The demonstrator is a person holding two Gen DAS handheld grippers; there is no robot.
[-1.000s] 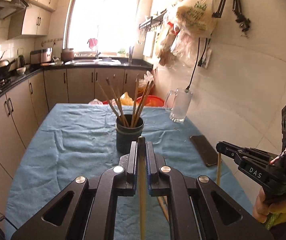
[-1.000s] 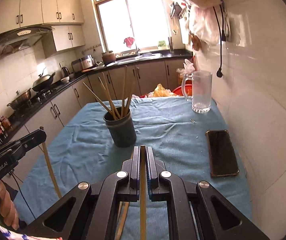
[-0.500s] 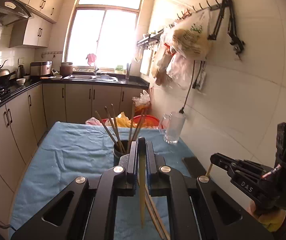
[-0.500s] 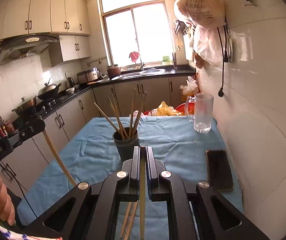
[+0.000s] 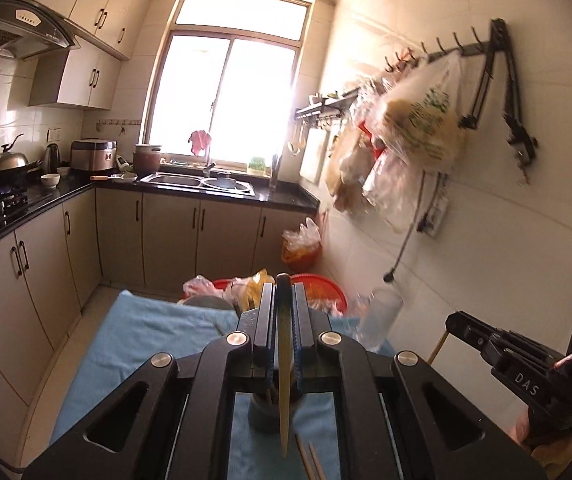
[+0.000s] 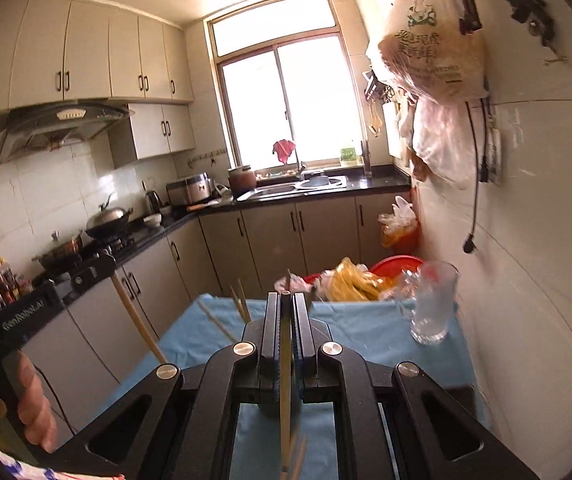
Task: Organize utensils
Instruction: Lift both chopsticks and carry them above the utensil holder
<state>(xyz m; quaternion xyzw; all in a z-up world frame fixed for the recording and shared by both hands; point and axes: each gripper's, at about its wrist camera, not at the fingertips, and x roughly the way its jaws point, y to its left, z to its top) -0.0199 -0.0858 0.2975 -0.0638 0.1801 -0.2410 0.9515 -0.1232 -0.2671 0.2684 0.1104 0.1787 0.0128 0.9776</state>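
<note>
- Above the blue-clothed surface (image 6: 366,332), my left jaws grip one chopstick (image 5: 284,380)
- my right jaws pinch another chopstick (image 6: 284,392)
- glass mug (image 6: 432,304) near the wall

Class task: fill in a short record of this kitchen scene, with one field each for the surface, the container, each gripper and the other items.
surface: table with a light blue cloth
container: dark round utensil pot, mostly hidden behind the fingers
left gripper: shut on a pale wooden chopstick
right gripper: shut on a second wooden chopstick
loose items: two wooden chopsticks lying on the cloth
other: clear glass mug near the white tiled wall
</note>
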